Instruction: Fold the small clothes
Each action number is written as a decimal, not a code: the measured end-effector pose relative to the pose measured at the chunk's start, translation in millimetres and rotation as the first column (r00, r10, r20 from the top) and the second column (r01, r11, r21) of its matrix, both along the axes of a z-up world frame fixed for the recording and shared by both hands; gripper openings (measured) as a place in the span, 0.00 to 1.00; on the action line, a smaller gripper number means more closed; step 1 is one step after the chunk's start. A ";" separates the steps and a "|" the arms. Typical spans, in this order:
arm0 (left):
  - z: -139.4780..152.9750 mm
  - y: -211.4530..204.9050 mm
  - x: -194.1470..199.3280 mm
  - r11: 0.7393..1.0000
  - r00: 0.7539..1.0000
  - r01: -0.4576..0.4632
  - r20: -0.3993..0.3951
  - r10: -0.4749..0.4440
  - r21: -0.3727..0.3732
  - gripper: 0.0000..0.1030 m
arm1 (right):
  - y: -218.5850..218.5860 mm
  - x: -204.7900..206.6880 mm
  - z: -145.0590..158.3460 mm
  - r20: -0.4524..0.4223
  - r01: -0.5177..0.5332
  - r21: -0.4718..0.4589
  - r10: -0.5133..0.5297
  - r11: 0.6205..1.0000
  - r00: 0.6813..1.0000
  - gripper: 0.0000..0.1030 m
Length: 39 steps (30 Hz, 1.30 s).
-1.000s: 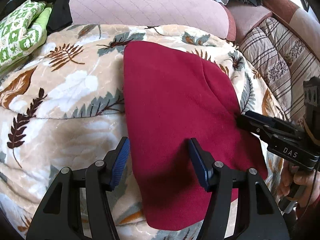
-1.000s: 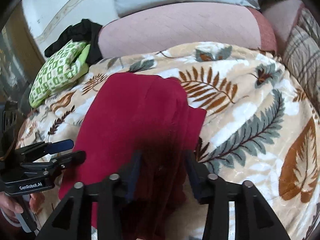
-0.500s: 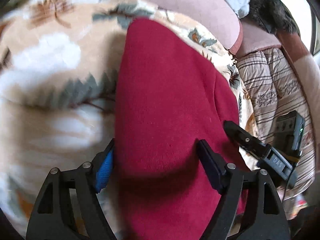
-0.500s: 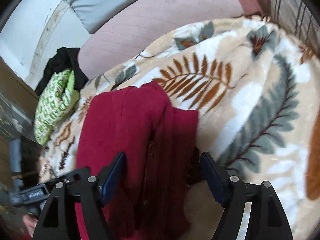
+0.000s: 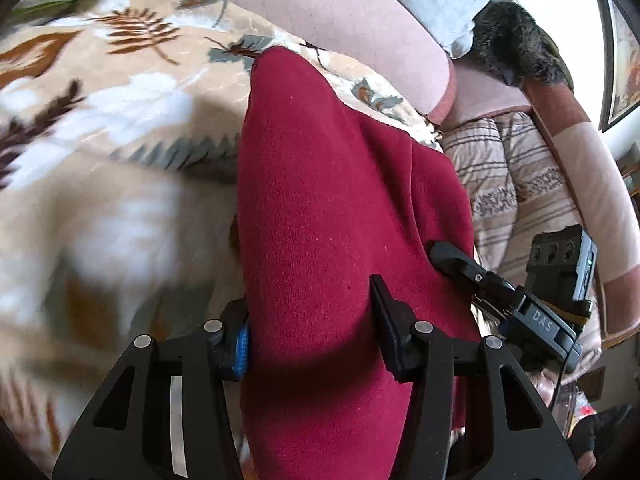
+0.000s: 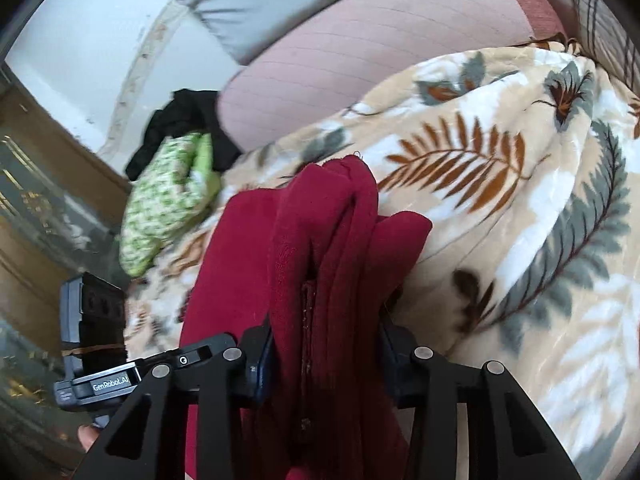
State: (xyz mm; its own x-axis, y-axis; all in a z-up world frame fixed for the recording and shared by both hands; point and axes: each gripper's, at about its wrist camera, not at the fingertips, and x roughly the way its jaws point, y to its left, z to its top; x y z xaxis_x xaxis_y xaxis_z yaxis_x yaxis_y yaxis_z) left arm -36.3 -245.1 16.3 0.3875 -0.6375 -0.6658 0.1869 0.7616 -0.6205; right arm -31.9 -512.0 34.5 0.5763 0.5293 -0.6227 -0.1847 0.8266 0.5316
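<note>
Left wrist view: the left tongs [image 5: 310, 338] had just been closing and pinched the near edge of the red garment [image 5: 320, 200], which lay lengthwise on the leaf-patterned blanket [image 5: 100, 140] of the bed. The grip sat at one corner, probably so the edge could be carried over as one line. The right tongs [image 5: 448, 256] met the cloth at its other side.

Right wrist view: the right tongs [image 6: 326, 354] had likewise just been closing and clamped several bunched layers of the red garment [image 6: 340, 240], apparently to keep the stacked folds aligned.
</note>
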 end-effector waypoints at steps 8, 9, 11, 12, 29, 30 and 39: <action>-24.1 17.7 -74.3 0.988 0.999 -0.031 -0.024 0.035 0.154 0.48 | 39.3 -71.7 -13.7 -0.052 -0.082 -0.026 0.081 0.996 0.995 0.40; -34.8 15.6 -75.6 0.982 0.998 -0.031 -0.040 0.039 0.188 0.48 | 45.4 -72.5 -25.2 -0.082 -0.085 -0.059 0.080 0.995 0.993 0.40; -45.8 17.4 -79.0 0.976 0.998 -0.051 -0.027 0.058 0.210 0.57 | 57.0 -75.7 -41.7 -0.108 -0.089 -0.167 0.071 0.982 0.992 0.46; -43.5 20.3 -81.6 0.975 0.998 -0.062 -0.014 0.066 0.213 0.57 | 60.9 -79.5 -40.6 -0.084 -0.088 -0.208 0.072 0.974 0.994 0.47; 4.2 41.6 -142.1 0.879 0.970 -0.208 0.204 0.130 0.429 0.57 | 127.6 -126.2 -21.8 0.042 -0.218 -0.474 0.270 0.853 0.962 0.39; 3.3 41.1 -143.2 0.876 0.968 -0.215 0.211 0.134 0.431 0.57 | 122.3 -123.2 -34.2 0.014 -0.213 -0.466 0.248 0.859 0.969 0.37; -11.2 30.2 -132.6 0.864 0.957 -0.265 0.230 0.180 0.428 0.57 | 113.3 -140.3 -6.9 0.096 -0.134 -0.440 0.195 0.888 0.976 0.36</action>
